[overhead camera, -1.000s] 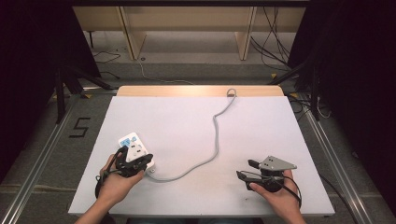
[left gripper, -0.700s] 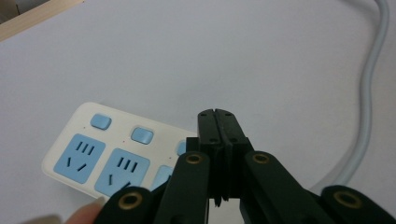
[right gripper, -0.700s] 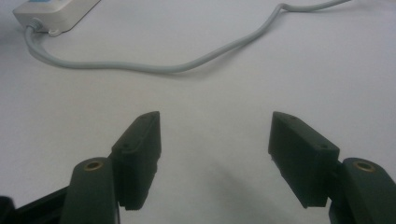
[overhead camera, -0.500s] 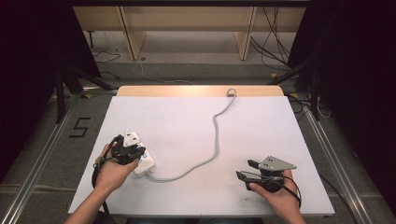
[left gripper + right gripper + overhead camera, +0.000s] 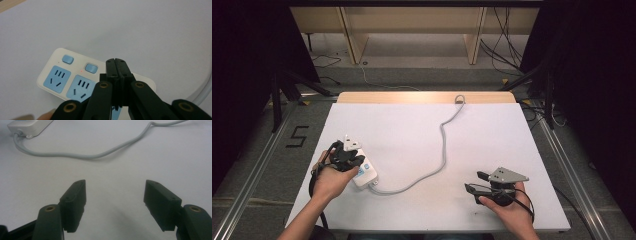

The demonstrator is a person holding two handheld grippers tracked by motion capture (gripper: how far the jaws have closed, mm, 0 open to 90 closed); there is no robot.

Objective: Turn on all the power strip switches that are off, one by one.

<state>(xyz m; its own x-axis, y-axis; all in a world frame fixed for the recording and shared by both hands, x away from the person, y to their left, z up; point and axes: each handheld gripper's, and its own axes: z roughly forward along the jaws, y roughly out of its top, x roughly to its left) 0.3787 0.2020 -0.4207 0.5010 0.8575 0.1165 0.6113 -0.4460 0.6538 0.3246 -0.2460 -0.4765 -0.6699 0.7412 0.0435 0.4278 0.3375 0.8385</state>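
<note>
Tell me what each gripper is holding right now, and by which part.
Nothing is held. The left gripper is shut with nothing between its jaws, poised over the power strip by its switches. The right gripper is open over bare table.

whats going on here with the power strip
A person at a white table works on a white power strip with two hand-held grippers. The left gripper, jaws shut with nothing between them, hovers over the strip's blue switch buttons. The right gripper rests open, apart from the strip's grey cable.
</note>
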